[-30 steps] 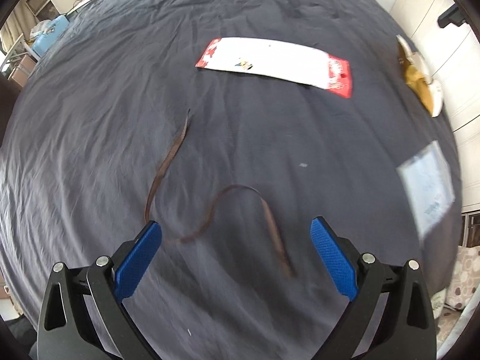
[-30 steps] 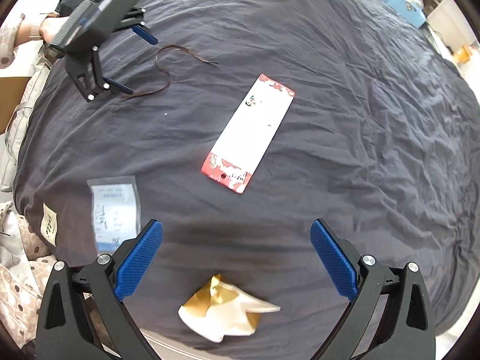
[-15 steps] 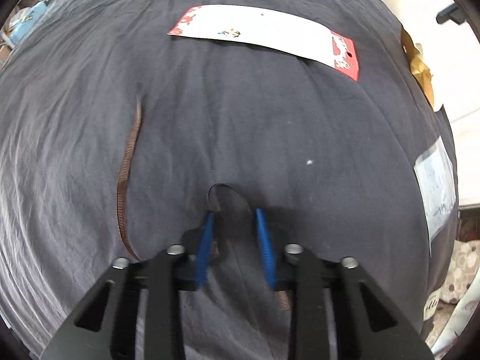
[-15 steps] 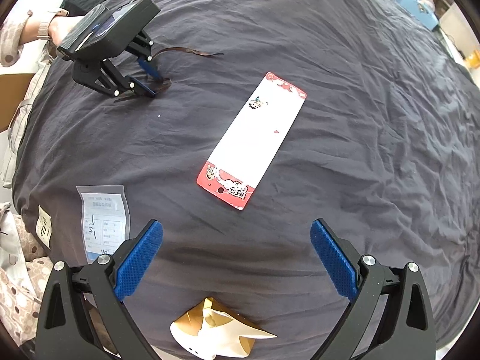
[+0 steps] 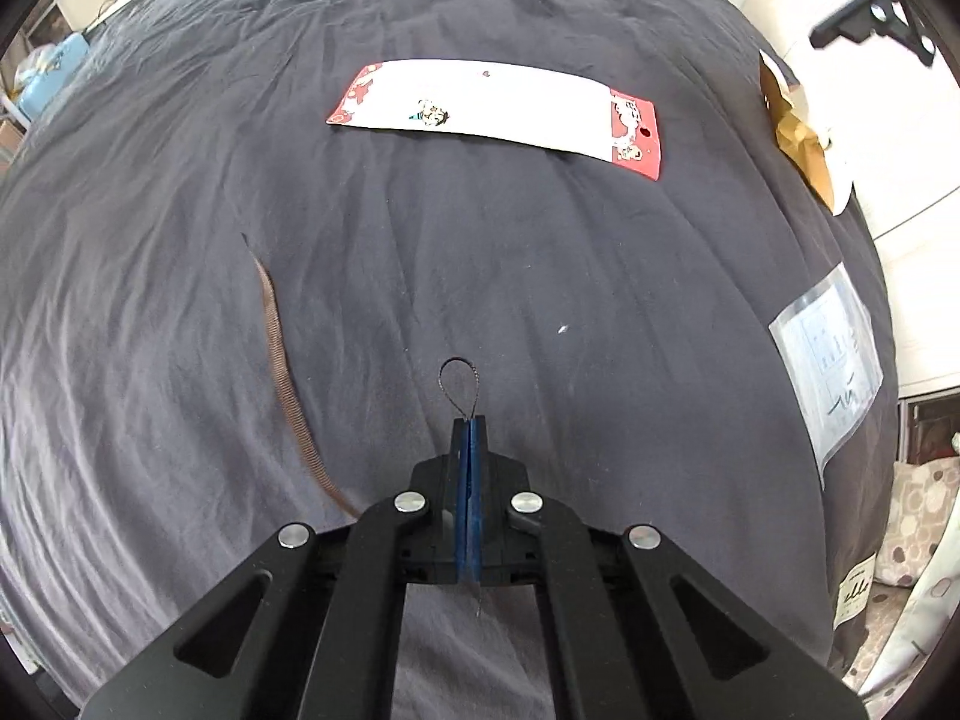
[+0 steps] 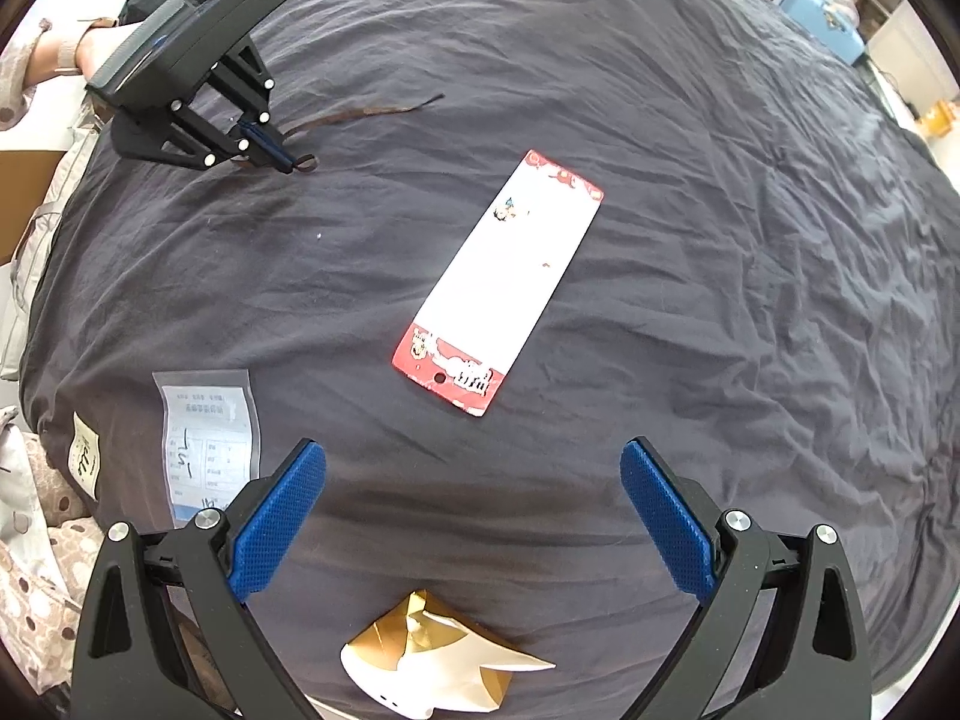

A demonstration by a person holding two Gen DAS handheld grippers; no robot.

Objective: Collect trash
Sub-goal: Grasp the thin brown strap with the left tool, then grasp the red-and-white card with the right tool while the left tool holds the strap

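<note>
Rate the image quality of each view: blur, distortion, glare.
Left wrist view: sharp, strong fisheye bulge of the dark sheet; overexposed white at the right edge; the left tool pinching the brown ribbon is crisp. Right wrist view: equally sharp, corners vignetted, soft shadow under the open right tool.

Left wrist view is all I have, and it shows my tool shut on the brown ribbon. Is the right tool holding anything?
Observer: No. The right tool is open and empty above the dark sheet.
Operator: Which trash lies nearest to it?
Observer: The crumpled gold wrapper, just below the gap between its fingers.
Operator: Is the whole ribbon lifted?
Observer: It doesn't look so. From the left tool, the long end of the brown ribbon lies along the sheet.
</note>
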